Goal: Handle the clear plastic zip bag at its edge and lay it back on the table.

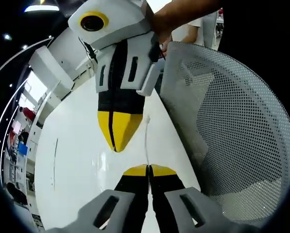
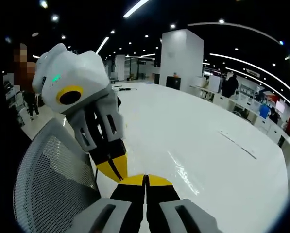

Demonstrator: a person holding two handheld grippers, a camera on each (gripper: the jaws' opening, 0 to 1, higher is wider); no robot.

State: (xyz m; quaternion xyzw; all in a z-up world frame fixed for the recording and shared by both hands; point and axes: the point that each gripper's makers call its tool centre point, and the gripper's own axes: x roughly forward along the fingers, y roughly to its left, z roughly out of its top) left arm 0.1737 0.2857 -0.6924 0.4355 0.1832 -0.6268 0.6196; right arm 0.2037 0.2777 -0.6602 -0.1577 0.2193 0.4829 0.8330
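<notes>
The clear plastic zip bag [image 1: 145,141] shows as a thin pale edge running up from my left gripper [image 1: 148,170], whose yellow-tipped jaws are shut on that edge. In the right gripper view the bag [image 2: 184,174] is a glossy, wrinkled patch on the white table [image 2: 222,165], just right of my right gripper [image 2: 145,179]. Its jaws are shut, and I cannot make out any plastic between them. The right gripper [image 1: 116,141] points down at the left one, tips closed and a short way apart. The left gripper [image 2: 114,171] stands close beside the right one's tips.
A grey mesh chair back [image 1: 232,131] stands close against the table's edge [image 1: 176,141], also seen as the chair [image 2: 52,179] at lower left. A hand [image 1: 183,14] holds the right gripper. People and desks [image 2: 261,102] stand far off.
</notes>
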